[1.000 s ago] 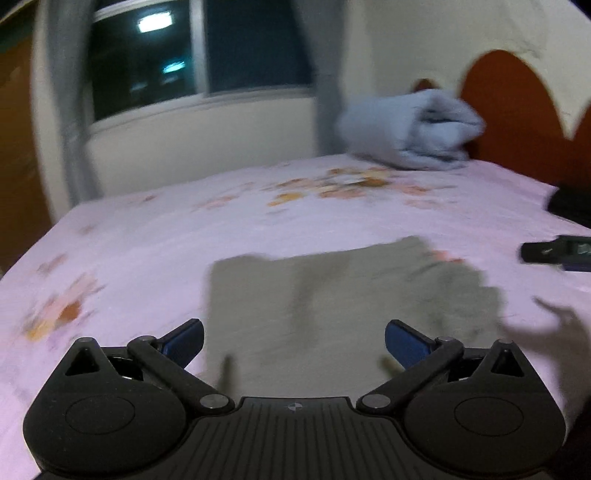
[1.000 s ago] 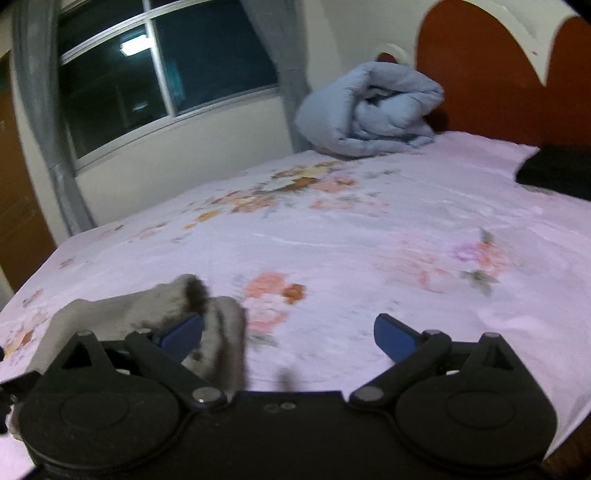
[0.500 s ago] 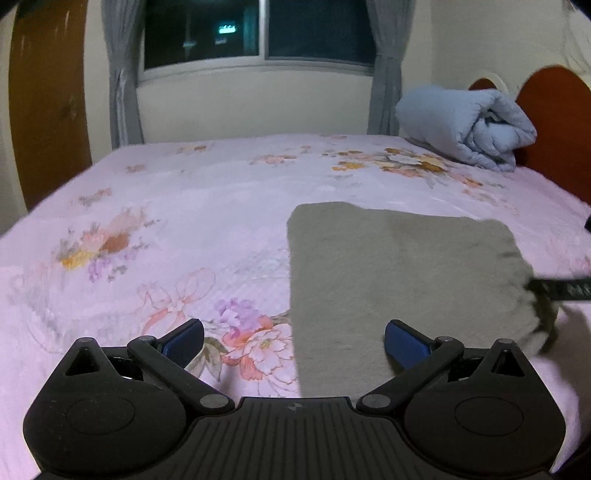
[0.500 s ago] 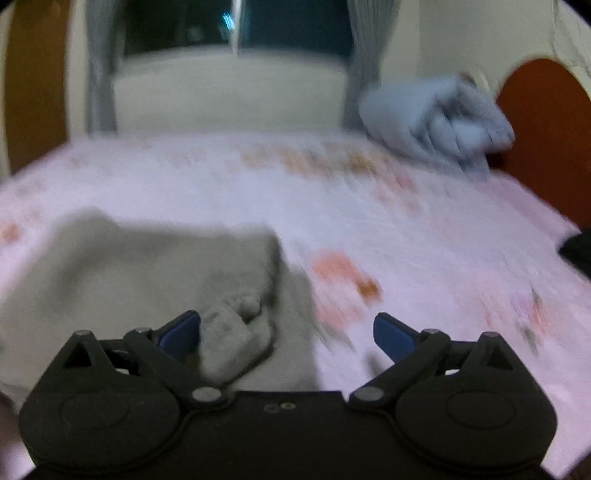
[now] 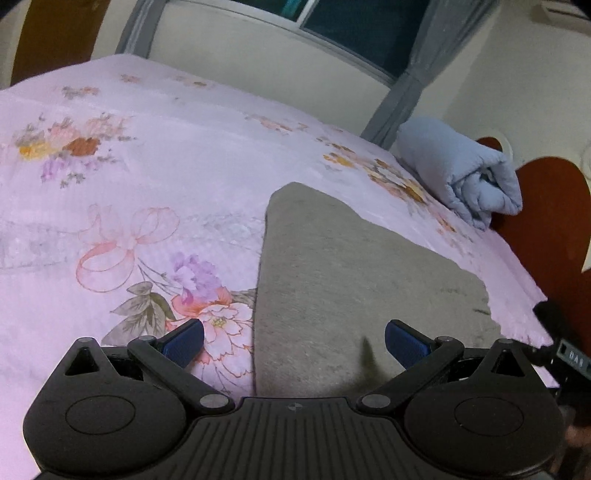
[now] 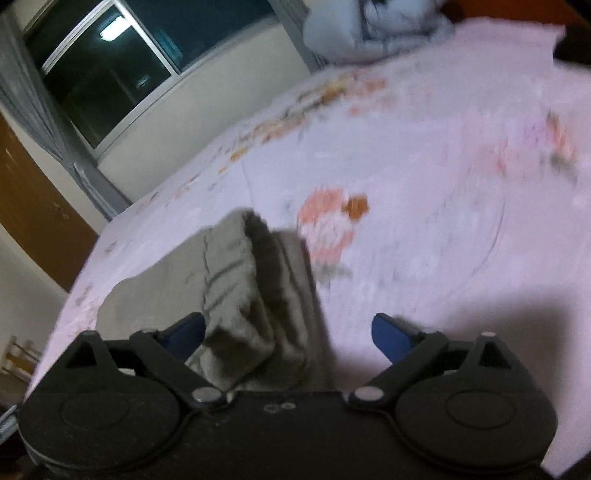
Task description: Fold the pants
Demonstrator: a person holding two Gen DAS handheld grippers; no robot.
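Observation:
The grey pants (image 5: 354,280) lie folded into a flat slab on the pink flowered bed sheet (image 5: 147,177). My left gripper (image 5: 294,341) hovers open over the slab's near left edge, with nothing pressed between its blue pads (image 5: 184,341). In the right wrist view the pants (image 6: 236,280) end in a thick bunched fold. That fold sits between the jaws of my right gripper (image 6: 288,330), close against the left pad (image 6: 188,328) and well apart from the right one. The jaws are closing but still stand wide.
A rolled light-blue blanket (image 5: 465,173) lies at the head of the bed by the red-brown headboard (image 5: 550,229). A window with grey curtains (image 5: 406,88) and a brown door (image 5: 55,33) stand behind. Black hardware (image 5: 569,354) pokes in at the right edge.
The left gripper has sunk and rolled, ending nearer the pants' left edge. The right view has tilted, and the bunched fold now sits deeper between the right jaws, which have narrowed slightly.

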